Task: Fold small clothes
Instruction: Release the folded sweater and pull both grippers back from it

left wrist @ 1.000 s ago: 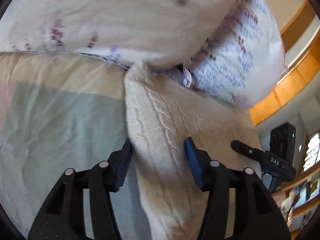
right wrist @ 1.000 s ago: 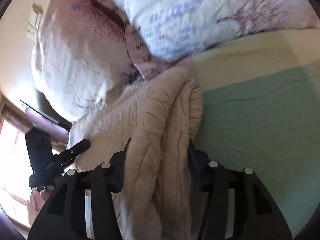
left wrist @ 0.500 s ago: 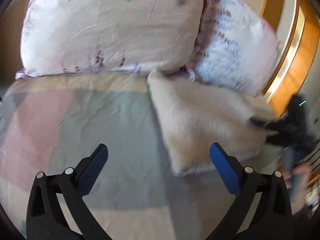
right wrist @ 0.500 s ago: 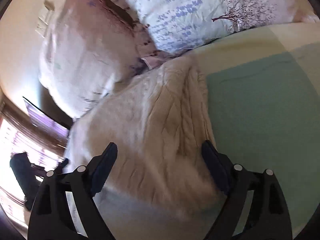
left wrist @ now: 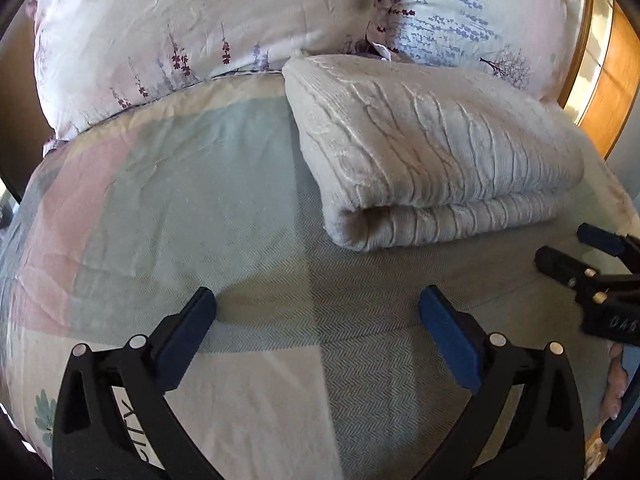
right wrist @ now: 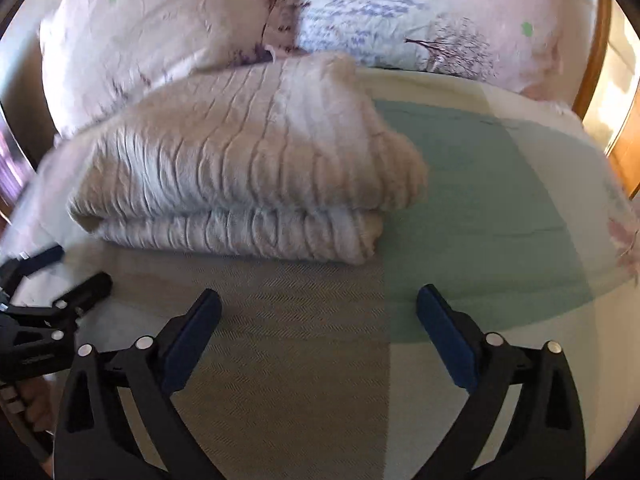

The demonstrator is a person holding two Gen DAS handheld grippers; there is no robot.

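A cream cable-knit sweater (left wrist: 428, 148) lies folded in a thick rectangle on the bed, its far edge against the pillows. It also shows in the right wrist view (right wrist: 248, 176). My left gripper (left wrist: 316, 312) is open and empty, hovering above the bedsheet a short way in front of the sweater. My right gripper (right wrist: 318, 308) is open and empty, likewise in front of the sweater's folded edge. The right gripper also shows at the right edge of the left wrist view (left wrist: 588, 256), and the left gripper at the left edge of the right wrist view (right wrist: 52, 276).
A patchwork bedsheet (left wrist: 172, 200) in green, pink and cream covers the bed. Two floral pillows (left wrist: 192, 28) (left wrist: 476, 20) stand at the head. A wooden bed frame (left wrist: 612, 80) runs along the right.
Both grippers have let go of the sweater, opened wide and pulled back from it. The sweater now lies folded and still on the bed.
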